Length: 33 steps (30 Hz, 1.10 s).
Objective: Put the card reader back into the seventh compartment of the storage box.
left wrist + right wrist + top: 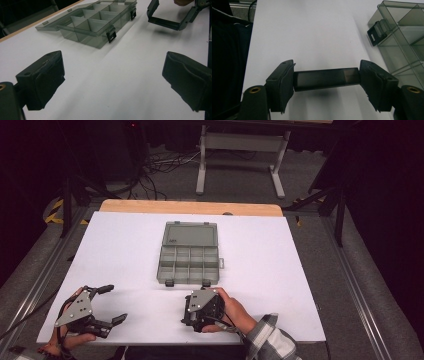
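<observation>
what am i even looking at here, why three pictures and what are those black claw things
A person sits at a white table holding a two-jaw gripper in each hand. The high view looks down from above: the left gripper has its jaws wide apart, holding nothing. The other two pictures come from cameras riding on the grippers, looking along their black jaws. In the right gripper view, the right gripper is clamped on a dark flat divider strip, held end to end just above the table. In the middle of the table lies a clear grey compartment box, lid folded open, its compartments apparently empty.
</observation>
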Available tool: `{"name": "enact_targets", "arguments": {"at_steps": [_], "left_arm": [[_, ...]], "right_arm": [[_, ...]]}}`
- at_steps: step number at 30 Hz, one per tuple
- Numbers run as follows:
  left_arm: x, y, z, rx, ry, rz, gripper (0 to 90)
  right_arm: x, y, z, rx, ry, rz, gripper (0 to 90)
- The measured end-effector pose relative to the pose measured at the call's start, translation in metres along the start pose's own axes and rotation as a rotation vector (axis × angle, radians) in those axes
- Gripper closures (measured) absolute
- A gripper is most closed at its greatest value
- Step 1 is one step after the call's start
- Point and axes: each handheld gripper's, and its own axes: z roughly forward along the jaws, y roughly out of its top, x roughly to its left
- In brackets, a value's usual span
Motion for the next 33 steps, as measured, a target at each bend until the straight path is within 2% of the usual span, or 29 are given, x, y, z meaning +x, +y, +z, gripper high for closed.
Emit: {"name": "enact_targets", "arguments": {"at_steps": [15, 27, 33], "left_arm": [[0.001, 0.0, -0.001, -0.002, 0.002, -0.003, 5.0], [0.001, 0.001, -0.001, -0.006, 0.0, 0.0, 5.1], [0.001, 0.001, -0.001, -0.001, -0.003, 0.007, 4.8]], "right_arm": [[0.001, 0.001, -0.012, -0.036, -0.032, 0.003, 30.7], [-0.004, 0.001, -0.032, -0.079, -0.094, 0.019, 30.7], [-0.007, 0.001, -0.045, -0.104, -0.142, 0.027, 30.8]]}}
